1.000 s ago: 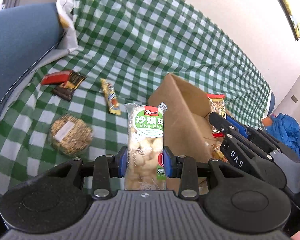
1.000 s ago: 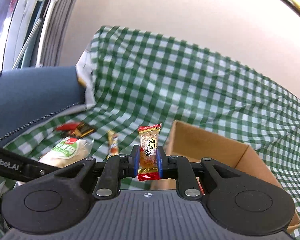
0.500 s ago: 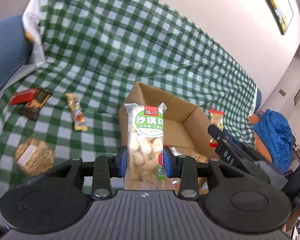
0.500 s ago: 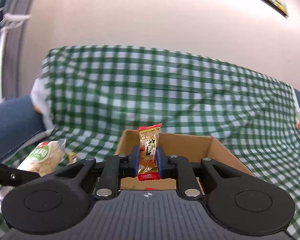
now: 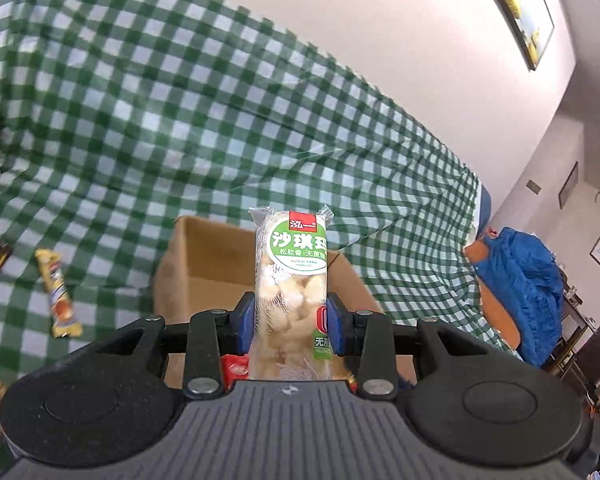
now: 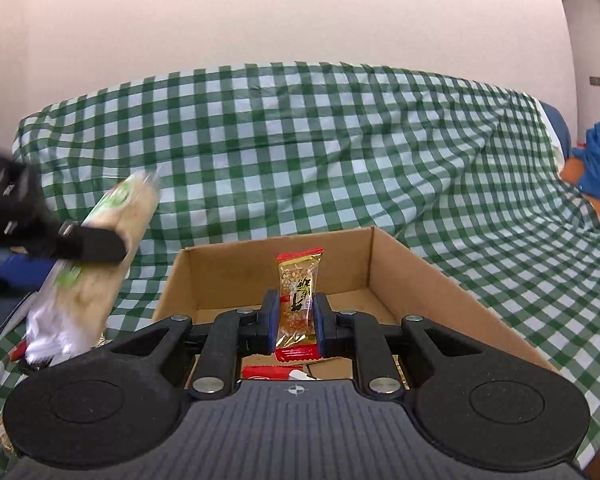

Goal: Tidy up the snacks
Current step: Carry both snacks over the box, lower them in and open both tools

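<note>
Left wrist view: you're looking at a green-checked cloth (image 5: 220, 128) draping over the sofa, and it's filling most of the frame. On it an open cardboard box (image 5: 196, 264) is sitting straight ahead of your fingers. To the right a blue bundle (image 5: 528, 284) is lying at the sofa's end. Your left gripper (image 5: 290, 320) is clamping a tall clear pack of pale puffed snack (image 5: 288, 280) with a green label, standing upright between the blue pads, in front of the box opening. A yellow-wrapped bar (image 5: 58, 294) is lying on the cloth left of the box, apart from it. A red wrapper (image 5: 236, 368) is peeking out just below the left finger; can't tell whether it's inside the box.

Right wrist view: same cloth (image 6: 320, 152), same box (image 6: 412, 276), seen from its near side. Your right gripper (image 6: 297, 322) is pinching a small gold-and-red candy packet (image 6: 298, 304), upright, over the box interior. Your left gripper (image 6: 80, 244) is showing at far left, blurred, holding the puffed pack (image 6: 100, 264) tilted, beside the box's left wall. Another red packet (image 6: 272, 372) is lying on the box floor under your fingers.
</note>
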`<action>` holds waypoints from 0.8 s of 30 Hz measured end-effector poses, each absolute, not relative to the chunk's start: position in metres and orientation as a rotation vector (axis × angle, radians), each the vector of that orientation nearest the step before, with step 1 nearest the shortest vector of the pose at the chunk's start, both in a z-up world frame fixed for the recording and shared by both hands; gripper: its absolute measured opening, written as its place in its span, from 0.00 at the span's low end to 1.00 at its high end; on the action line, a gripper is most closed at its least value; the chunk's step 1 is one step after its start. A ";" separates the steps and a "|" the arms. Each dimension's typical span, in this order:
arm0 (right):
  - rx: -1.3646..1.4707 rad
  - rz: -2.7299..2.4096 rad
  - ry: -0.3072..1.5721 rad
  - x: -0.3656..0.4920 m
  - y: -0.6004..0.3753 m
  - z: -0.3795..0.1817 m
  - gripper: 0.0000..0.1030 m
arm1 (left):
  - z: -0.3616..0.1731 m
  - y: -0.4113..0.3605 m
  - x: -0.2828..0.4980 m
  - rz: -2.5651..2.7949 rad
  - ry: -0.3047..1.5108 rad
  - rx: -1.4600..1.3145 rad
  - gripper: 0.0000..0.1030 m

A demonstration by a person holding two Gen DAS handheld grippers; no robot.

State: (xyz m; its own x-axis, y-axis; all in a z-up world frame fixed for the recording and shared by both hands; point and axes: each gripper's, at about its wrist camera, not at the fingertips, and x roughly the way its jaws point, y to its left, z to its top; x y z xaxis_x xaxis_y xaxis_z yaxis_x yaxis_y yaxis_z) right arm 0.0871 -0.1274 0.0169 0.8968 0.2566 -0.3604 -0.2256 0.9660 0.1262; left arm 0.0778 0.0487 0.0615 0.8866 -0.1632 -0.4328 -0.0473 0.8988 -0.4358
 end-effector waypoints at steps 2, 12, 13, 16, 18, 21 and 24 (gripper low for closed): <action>0.091 0.244 0.391 0.091 -0.130 0.015 0.18 | 0.061 0.044 0.087 -0.071 0.484 -0.445 0.39; 0.109 0.220 0.413 0.097 -0.134 0.011 0.18 | 0.065 0.031 0.109 -0.106 0.482 -0.450 0.39; 0.111 0.219 0.414 0.098 -0.134 0.011 0.18 | 0.067 0.030 0.110 -0.110 0.480 -0.447 0.39; 0.115 0.212 0.416 0.099 -0.135 0.010 0.18 | 0.075 0.029 0.115 -0.120 0.471 -0.437 0.39; 0.114 0.210 0.418 0.097 -0.134 0.010 0.18 | 0.081 0.027 0.120 -0.120 0.465 -0.434 0.39; 0.102 0.202 0.418 0.097 -0.132 0.010 0.18 | 0.089 0.026 0.126 -0.123 0.454 -0.457 0.39; 0.072 0.146 0.426 0.099 -0.129 0.008 0.21 | 0.101 0.027 0.127 -0.112 0.430 -0.469 0.46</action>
